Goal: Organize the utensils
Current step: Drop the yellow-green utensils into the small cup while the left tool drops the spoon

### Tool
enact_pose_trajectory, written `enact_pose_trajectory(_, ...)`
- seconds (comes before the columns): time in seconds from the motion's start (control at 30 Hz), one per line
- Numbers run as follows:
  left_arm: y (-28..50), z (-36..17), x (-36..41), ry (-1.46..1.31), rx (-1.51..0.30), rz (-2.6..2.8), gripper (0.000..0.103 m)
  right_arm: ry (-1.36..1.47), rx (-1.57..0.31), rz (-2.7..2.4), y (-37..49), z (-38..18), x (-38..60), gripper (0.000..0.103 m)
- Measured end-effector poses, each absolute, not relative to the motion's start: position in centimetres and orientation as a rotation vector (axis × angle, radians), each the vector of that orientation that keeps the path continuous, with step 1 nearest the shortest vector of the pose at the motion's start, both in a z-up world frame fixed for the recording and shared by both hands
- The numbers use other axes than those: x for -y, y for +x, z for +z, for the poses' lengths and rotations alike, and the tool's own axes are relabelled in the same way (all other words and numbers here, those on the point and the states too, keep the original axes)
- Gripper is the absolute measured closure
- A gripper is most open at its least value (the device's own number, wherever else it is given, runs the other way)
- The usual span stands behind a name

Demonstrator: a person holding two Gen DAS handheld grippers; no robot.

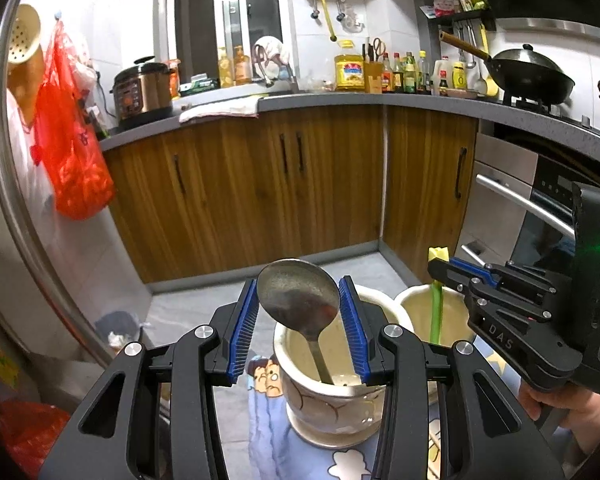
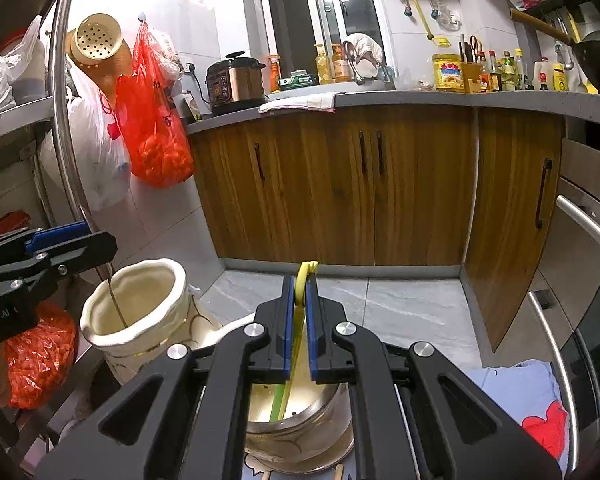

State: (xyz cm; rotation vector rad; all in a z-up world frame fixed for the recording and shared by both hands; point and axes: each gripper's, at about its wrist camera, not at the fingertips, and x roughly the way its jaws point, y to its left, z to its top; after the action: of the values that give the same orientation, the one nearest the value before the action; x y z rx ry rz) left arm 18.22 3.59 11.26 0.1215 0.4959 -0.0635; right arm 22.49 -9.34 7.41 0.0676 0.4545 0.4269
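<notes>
Left wrist: tongs (image 1: 299, 320) angled down, gripping spoon (image 1: 299, 294)

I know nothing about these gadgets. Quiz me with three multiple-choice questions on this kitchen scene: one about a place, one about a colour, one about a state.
1. Where does the metal spoon's handle end?
A. inside the cream ceramic holder
B. on the floor
C. in the wok

2. What colour is the thin plastic utensil in the right gripper?
A. red
B. yellow-green
C. black

3. How is the left gripper?
A. empty
B. closed flat
C. fingers clasping the spoon bowl

Key: 1 A, the handle dips into the holder; 2 B, yellow top, green stem; 3 C, blue pads flank the bowl.
</notes>
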Motion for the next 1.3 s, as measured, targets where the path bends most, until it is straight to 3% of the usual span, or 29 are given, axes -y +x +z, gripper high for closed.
enact_pose_trajectory(0.63, 18.7, 10.7, -4.0, 0.119, -0.488, -0.033, 0.060, 0.058, -0.461, 0.438, 22.1, 6.7, 9.5, 0.097)
enact_pose_trajectory(0.77, 18.9, 10.4, -4.1, 0.133, -0.489, -0.015, 0.060, 0.065, -0.460, 0.434, 22.1, 6.9, 9.7, 0.085)
enact_pose_trajectory(0.9, 19.0, 10.1, -4.2, 0.141, -0.495, -0.010, 0.060, 0.070, -0.455, 0.428, 22.1, 7.1, 9.9, 0.081)
enact_pose_trajectory(0.97, 19.0, 10.0, -4.2, 0.141, -0.497, -0.007, 0.058, 0.077, -0.456, 0.429, 22.1, 7.1, 10.0, 0.069)
enact_pose_trajectory(1.1, 19.1, 9.7, -4.3, 0.140, -0.505, -0.004, 0.057, 0.088, -0.457, 0.430, 21.9, 7.2, 10.3, 0.060)
enact_pose_trajectory(1.3, 18.8, 9.8, -4.7, 0.119, -0.510, 0.006, 0.046, 0.112, -0.458, 0.424, 21.0, 8.2, 11.1, 0.045)
